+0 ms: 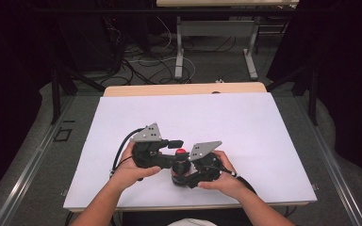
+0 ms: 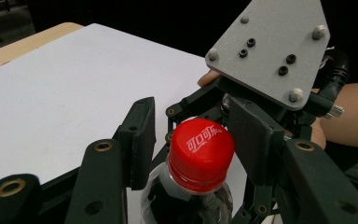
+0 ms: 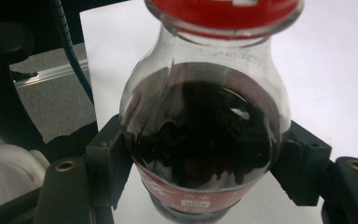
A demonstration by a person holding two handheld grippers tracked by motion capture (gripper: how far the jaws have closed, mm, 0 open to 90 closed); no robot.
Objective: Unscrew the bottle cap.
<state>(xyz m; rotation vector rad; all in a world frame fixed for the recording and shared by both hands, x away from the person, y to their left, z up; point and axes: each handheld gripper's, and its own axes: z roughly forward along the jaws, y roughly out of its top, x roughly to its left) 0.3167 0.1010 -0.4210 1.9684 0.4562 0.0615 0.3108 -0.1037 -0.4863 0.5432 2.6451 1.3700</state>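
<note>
Cola bottle (image 3: pixel 204 135), dark liquid up to its shoulder, sits clamped in my right gripper (image 3: pixel 200 163) near the front edge of the white table (image 1: pixel 245 117), both black pads pressed against its round clear body just above the red label. From the right gripper view I see the red cap (image 3: pixel 223 11) at the top edge, a black cable hanging at left, and a strip of grey floor past the table's side. From the left gripper view, the same cap (image 2: pixel 201 154) carries white lettering and stands between the two pads of my left gripper (image 2: pixel 193 140); a narrow gap shows on the left pad's side, the right pad sits just beside the cap, and I cannot tell whether that one touches, so I read this claw as loosely open around the cap rather than gripping it. Behind the cap I see the right gripper's grey three-cornered plate (image 2: pixel 268 49) and a forearm at far right. From above, my left hand (image 1: pixel 132 167) and right hand (image 1: pixel 224 176) hold the two grippers close together, the cap (image 1: pixel 181 152) a red dot between them. Beyond the white sheet lie the table's wooden back edge (image 1: pixel 184 88), tangled floor cables (image 1: pixel 146 61) and the grey legs of a second table (image 1: pixel 214 42).
</note>
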